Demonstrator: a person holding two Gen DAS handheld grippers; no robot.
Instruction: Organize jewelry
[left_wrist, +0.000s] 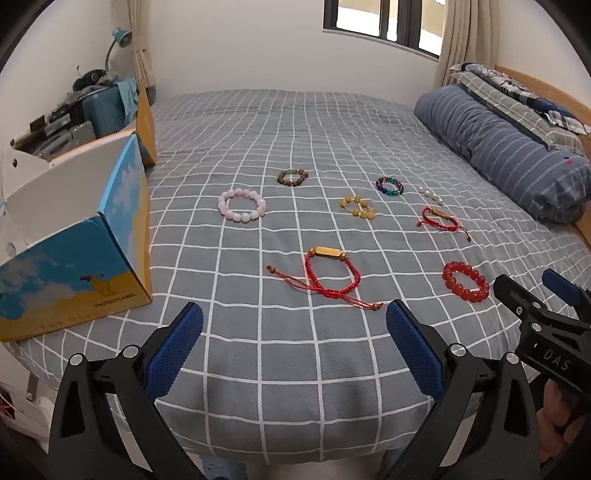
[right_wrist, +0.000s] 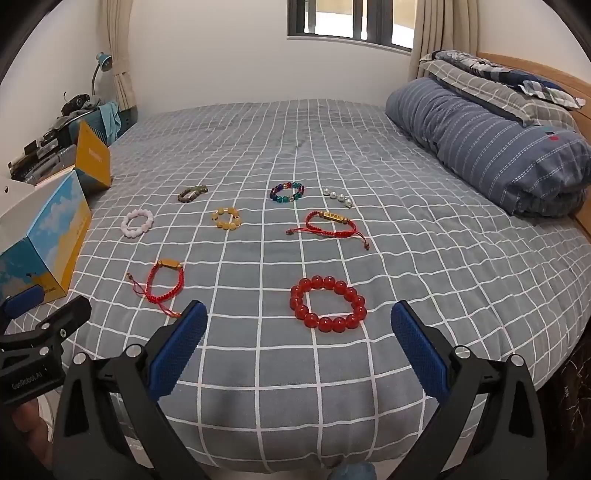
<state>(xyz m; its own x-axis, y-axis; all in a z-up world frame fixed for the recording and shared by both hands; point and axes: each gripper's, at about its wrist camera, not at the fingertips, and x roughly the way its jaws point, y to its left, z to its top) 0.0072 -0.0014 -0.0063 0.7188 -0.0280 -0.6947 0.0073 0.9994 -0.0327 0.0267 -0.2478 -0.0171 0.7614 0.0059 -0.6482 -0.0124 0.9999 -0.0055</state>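
Bracelets, 8 of them, lie spread on the bed (left_wrist: 295, 350) untouched, so sorting seems not yet begun; both the left hand-held gripper (left_wrist: 294, 345) and right hand-held gripper (right_wrist: 299, 347) hover spread wide, empty, and the red bead bracelet (right_wrist: 327, 308) nearest the right likely calls for a reach toward the box (left_wrist: 92, 266)

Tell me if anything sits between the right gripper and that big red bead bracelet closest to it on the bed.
Nothing visible does. The right gripper is open, and only bare checked bedsheet lies between its fingers and the red bead bracelet just ahead. The nearest other piece, the red cord bracelet, lies off to its left.
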